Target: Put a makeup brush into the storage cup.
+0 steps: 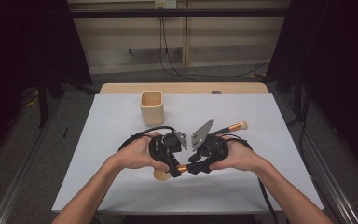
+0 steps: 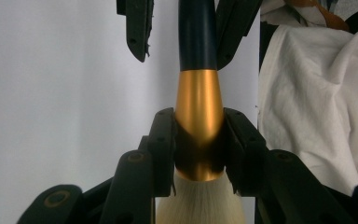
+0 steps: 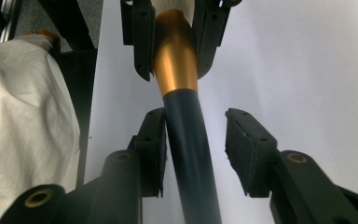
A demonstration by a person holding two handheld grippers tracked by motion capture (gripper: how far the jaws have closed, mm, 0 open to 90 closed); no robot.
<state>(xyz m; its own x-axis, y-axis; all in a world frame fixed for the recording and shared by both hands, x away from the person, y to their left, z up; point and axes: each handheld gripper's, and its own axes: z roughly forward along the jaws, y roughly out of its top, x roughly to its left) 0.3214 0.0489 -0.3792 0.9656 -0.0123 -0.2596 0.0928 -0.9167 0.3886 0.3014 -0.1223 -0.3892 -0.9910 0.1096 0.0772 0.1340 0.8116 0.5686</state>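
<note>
A makeup brush with a dark blue handle [image 3: 189, 154], a gold ferrule [image 2: 199, 102] and cream bristles [image 1: 161, 175] is held just above the near middle of the white table [image 1: 121, 186]. My left gripper [image 2: 199, 126] is shut on the ferrule, both pads pressed against it; in the high view it [image 1: 173, 164] sits under the left hand. My right gripper [image 3: 196, 116] faces it, its jaws on either side of the handle. One pad [image 3: 154, 140] lies against the handle; the other [image 3: 242, 149] stands off with a clear gap. In the high view the right gripper [image 1: 196, 166] nearly meets the left.
A beige square cup [image 1: 152, 108] stands upright at the table's far left of centre. A second brush [image 1: 233, 126] lies on the table beyond the right hand. White cloth [image 2: 317, 102] hangs off the table's near edge. Cables run across the floor behind the table.
</note>
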